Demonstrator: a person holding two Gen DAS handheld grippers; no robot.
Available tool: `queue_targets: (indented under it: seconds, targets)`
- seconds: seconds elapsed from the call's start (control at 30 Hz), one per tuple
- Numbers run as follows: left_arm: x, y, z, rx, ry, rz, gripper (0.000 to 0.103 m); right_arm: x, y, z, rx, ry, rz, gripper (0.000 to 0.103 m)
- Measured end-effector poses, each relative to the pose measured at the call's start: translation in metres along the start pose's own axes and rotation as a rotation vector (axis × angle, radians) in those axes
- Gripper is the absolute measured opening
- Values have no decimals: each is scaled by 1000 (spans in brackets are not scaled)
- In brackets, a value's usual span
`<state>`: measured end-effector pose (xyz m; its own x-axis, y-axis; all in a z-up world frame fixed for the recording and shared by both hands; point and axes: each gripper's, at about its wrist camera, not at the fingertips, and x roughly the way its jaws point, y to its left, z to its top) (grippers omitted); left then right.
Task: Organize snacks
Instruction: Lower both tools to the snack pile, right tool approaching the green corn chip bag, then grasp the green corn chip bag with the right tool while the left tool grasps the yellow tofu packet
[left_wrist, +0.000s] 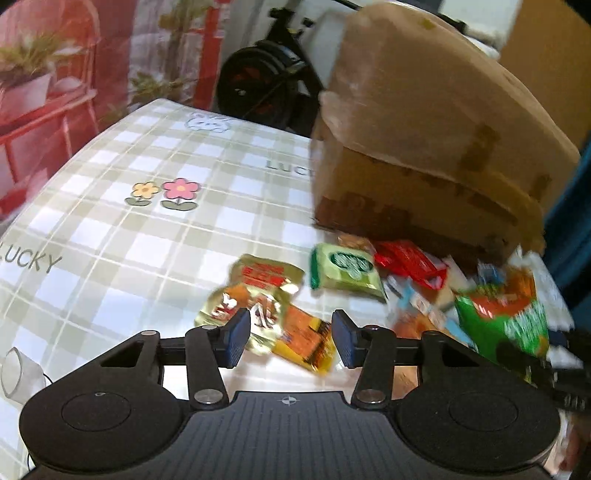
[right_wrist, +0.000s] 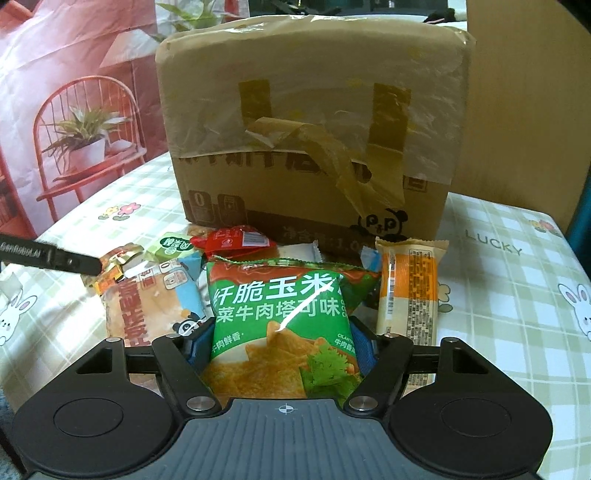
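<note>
My right gripper (right_wrist: 282, 347) is shut on a green corn-chip bag (right_wrist: 280, 306), whose lower half is pinched between the blue pads. The same bag (left_wrist: 509, 317) shows blurred at the right of the left wrist view. My left gripper (left_wrist: 290, 339) hangs open just over the table. A gold foil packet (left_wrist: 236, 306) is by its left pad and an orange-yellow packet (left_wrist: 306, 339) lies between the pads; I see no pad pressing either. Other snacks lie in a heap: a pale green packet (left_wrist: 347, 269), a red packet (left_wrist: 406, 262), a bread pack (right_wrist: 147, 306) and a long orange-and-white bar (right_wrist: 410, 291).
A large taped cardboard box (right_wrist: 314, 147) stands right behind the snack heap. The table wears a green checked cloth (left_wrist: 147, 166) with flowers and rabbits. A black wheeled frame (left_wrist: 258, 85) stands beyond the far edge. A printed backdrop (right_wrist: 74, 92) hangs at the left.
</note>
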<state>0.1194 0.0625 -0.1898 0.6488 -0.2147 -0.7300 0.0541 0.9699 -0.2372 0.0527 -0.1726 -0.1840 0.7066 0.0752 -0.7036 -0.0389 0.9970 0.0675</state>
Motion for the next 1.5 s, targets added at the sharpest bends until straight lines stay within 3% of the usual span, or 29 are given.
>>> queue_targets:
  seconds: [0.1, 0.2, 0.3, 0.43, 0.63, 0.73, 0.8, 1.07, 1.5]
  targets:
    - [10, 4, 9, 32, -7, 43, 54, 0, 0, -1, 9, -2, 1, 68]
    - [29, 9, 15, 89, 33, 73, 66, 0, 2, 0, 13, -3, -1, 68]
    - [38, 11, 13, 125, 20, 90, 71, 0, 2, 0, 14, -3, 0, 68]
    - [44, 14, 15, 121, 23, 73, 73, 1, 2, 1, 14, -1, 3, 68]
    - [50, 1, 9, 249, 0, 106, 76, 0, 2, 0, 16, -1, 3, 68]
    - [48, 3, 10, 239, -14, 110, 70, 1, 2, -1, 14, -2, 3, 68]
    - [46, 4, 11, 238, -21, 111, 50, 1, 3, 0, 15, -1, 2, 68]
    - [31, 10, 6, 201, -40, 75, 41, -2, 2, -2, 23, -3, 6, 68]
    - [-20, -5, 24, 193, -174, 15, 40, -31, 6, 15, 25, -105, 23, 68]
